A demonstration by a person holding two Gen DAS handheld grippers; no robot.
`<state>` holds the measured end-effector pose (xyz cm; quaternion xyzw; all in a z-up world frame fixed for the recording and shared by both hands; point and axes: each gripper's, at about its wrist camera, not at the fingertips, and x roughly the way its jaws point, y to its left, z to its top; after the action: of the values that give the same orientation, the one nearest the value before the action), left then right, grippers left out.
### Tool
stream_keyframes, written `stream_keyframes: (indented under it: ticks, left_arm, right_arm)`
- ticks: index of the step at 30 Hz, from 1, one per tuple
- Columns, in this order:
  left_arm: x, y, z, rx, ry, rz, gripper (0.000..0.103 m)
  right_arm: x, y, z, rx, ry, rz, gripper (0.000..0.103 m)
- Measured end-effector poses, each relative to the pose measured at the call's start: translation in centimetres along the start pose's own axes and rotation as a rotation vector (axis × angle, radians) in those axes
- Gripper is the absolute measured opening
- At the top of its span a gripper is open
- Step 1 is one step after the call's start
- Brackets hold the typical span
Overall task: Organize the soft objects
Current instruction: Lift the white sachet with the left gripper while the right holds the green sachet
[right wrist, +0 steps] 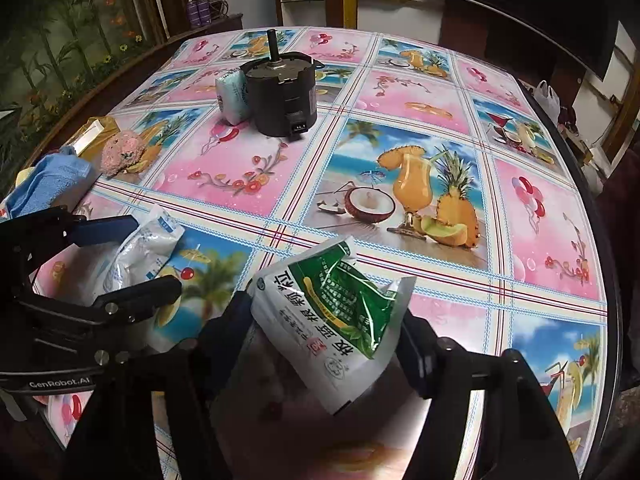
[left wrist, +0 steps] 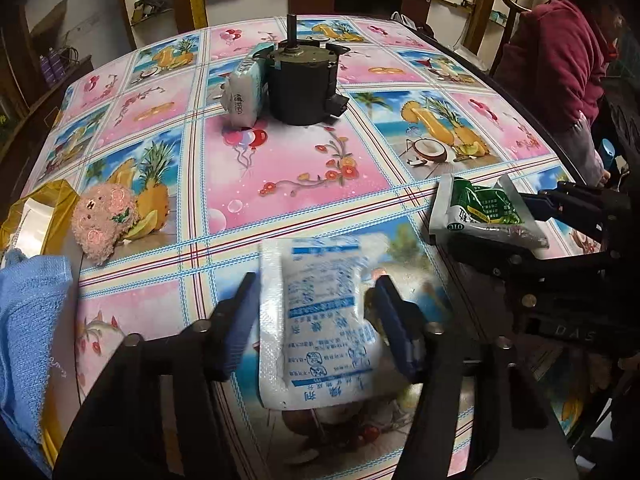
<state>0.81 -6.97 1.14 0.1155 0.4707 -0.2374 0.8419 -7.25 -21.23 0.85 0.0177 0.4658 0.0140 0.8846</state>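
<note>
My left gripper (left wrist: 316, 300) is shut on a white sachet with blue print (left wrist: 320, 320), held just above the table's near edge; it also shows in the right wrist view (right wrist: 140, 252). My right gripper (right wrist: 320, 320) is shut on a green and white sachet (right wrist: 336, 312), also seen in the left wrist view (left wrist: 480, 212). A pink plush toy (left wrist: 105, 226) lies at the left. A blue towel (left wrist: 28, 320) lies at the near left. A tissue pack (left wrist: 244, 88) leans on a black motor (left wrist: 304, 80) further back.
The round table (right wrist: 440, 128) has a glossy fruit-print cover. A gold box (left wrist: 36, 220) sits at the left edge beside the plush toy. A person in a red jacket (left wrist: 560, 52) sits at the far right.
</note>
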Motion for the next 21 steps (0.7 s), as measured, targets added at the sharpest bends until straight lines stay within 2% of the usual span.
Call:
stream_keyframes:
  ticks: [3,5,10,11,12,17,19,21]
  left_arm:
    - [-0.7,0.8,-0.2,-0.038,-0.006,-0.055,0.042]
    - [-1.5,1.1,-0.4,-0.061,-0.024,-0.077,0.033]
    - [-4.4,2.4,-1.8,-0.145,-0.073,-0.147,0.031]
    - [-4.9,2.6,-2.1,-0.161,-0.088,-0.159,0.017]
    - [-5.5,3.1,-2.5,-0.184,-0.099,-0.173,0.013]
    - [-8.2,5.5,-3.5,-0.26,-0.17,-0.198,0.013]
    - [-8.4,5.7,-3.7,-0.245,-0.159,-0.156,0.013]
    - [-7.8,5.6,-3.9,-0.232,-0.124,-0.167,0.013]
  right_arm:
    - [-0.3,0.0,-0.1,0.019,0.0,0.032,0.05]
    - [-0.5,0.0,-0.3,0.028,-0.002,0.036,0.049]
    - [-1.7,-0.5,-0.6,0.081,-0.02,0.082,0.049]
    - [-2.0,-0.5,-0.5,0.084,-0.025,0.087,0.049]
    - [-2.2,-0.3,-0.5,0.085,-0.029,0.092,0.049]
    - [-3.3,1.3,-0.1,0.06,-0.049,0.112,0.049]
    - [-3.5,2.2,0.0,0.041,-0.052,0.114,0.049]
    - [-3.7,2.8,0.0,0.038,-0.056,0.116,0.049]
